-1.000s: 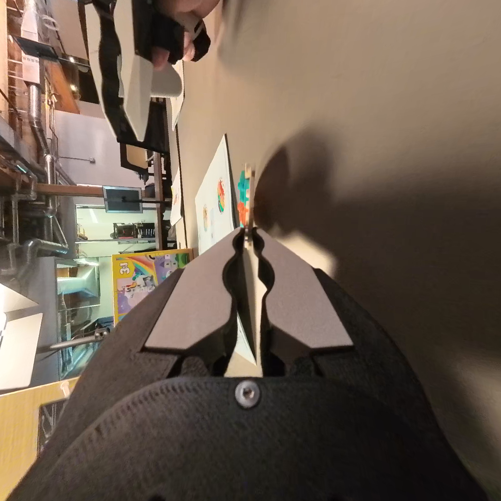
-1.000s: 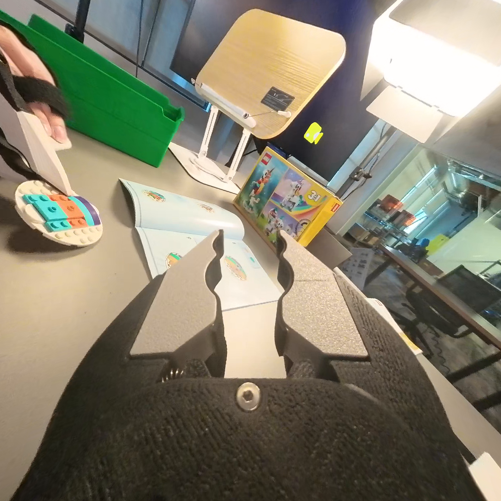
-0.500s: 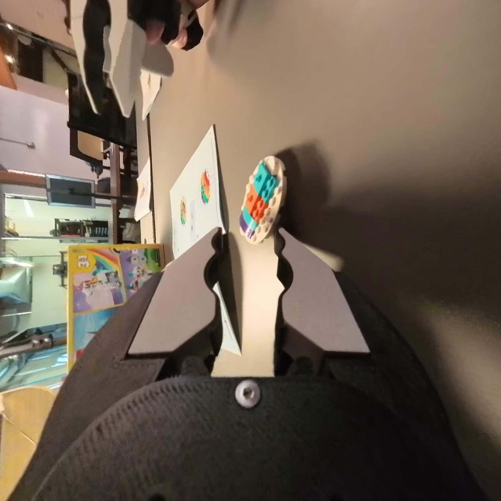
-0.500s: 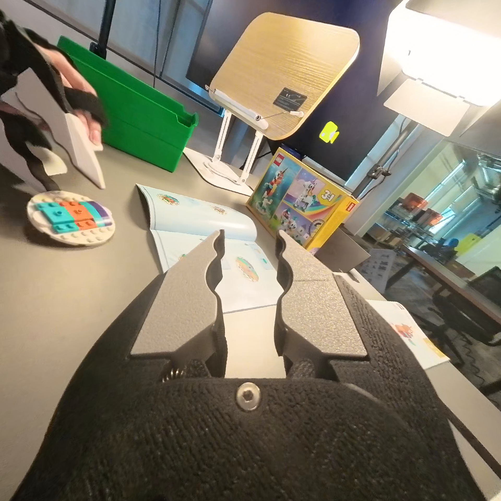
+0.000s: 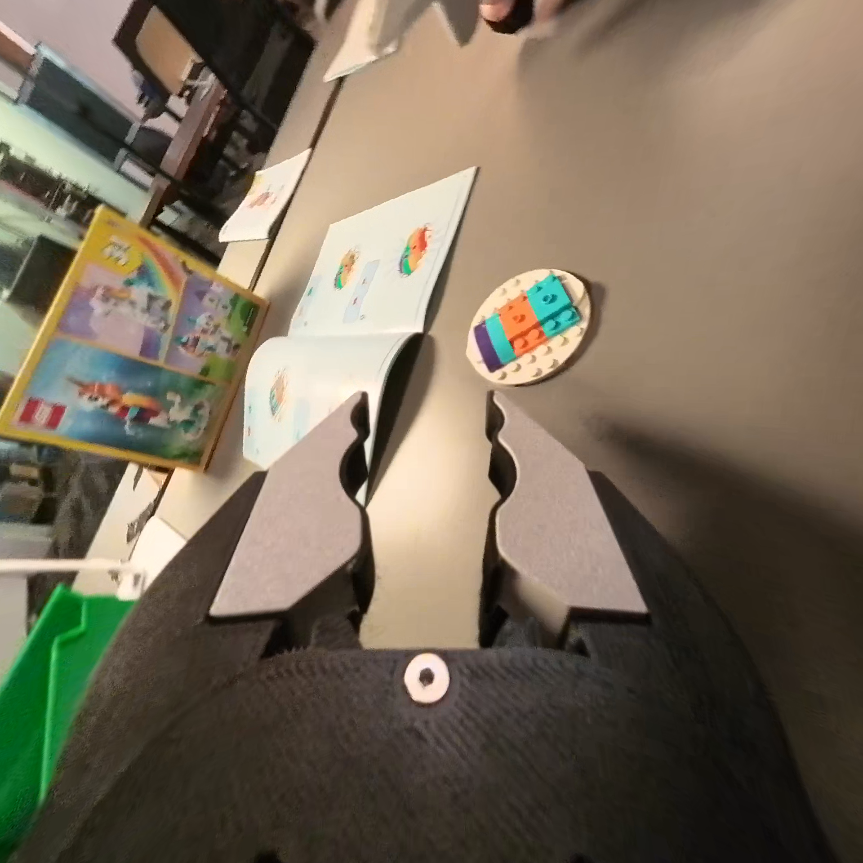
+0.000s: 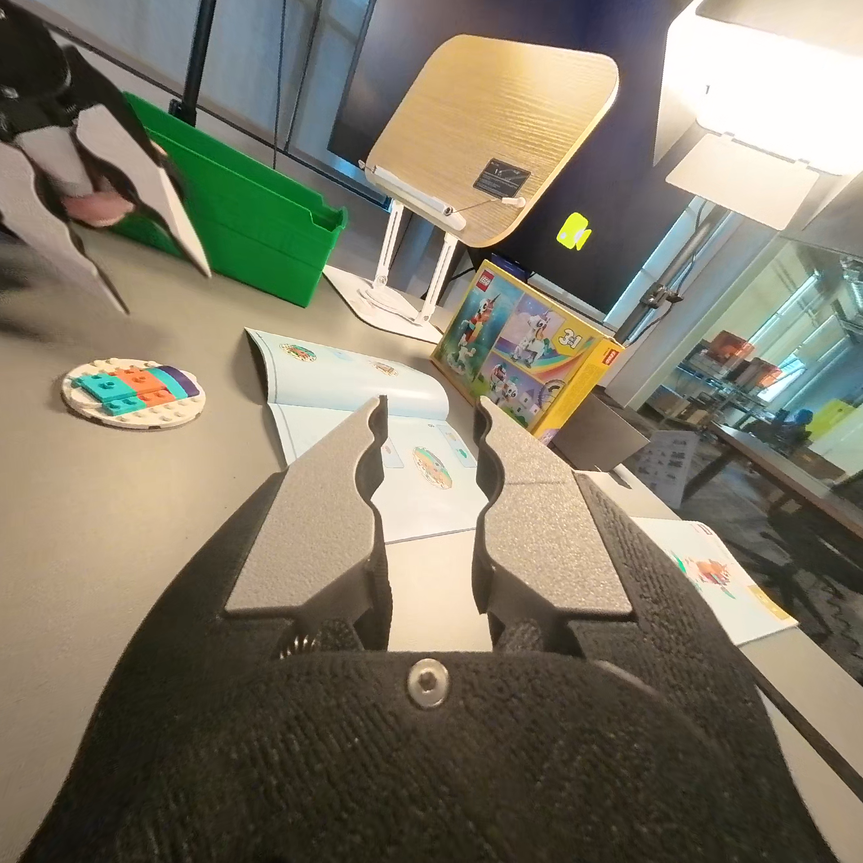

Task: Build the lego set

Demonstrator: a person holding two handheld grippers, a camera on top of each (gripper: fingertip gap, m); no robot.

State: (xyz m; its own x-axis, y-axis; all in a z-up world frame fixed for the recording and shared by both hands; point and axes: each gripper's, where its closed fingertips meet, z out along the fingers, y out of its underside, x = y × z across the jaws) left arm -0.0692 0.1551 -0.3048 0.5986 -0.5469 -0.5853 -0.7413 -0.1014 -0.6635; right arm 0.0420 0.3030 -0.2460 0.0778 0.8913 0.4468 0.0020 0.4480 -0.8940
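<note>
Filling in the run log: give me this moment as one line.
left gripper: open, empty | right gripper: open, empty | round plate: flat on table, colored bricks attached | booklet: open

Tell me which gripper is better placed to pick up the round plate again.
Left, probably. The left gripper is open and the round plate lies just beyond its fingers; the right gripper points at the booklet.
</note>
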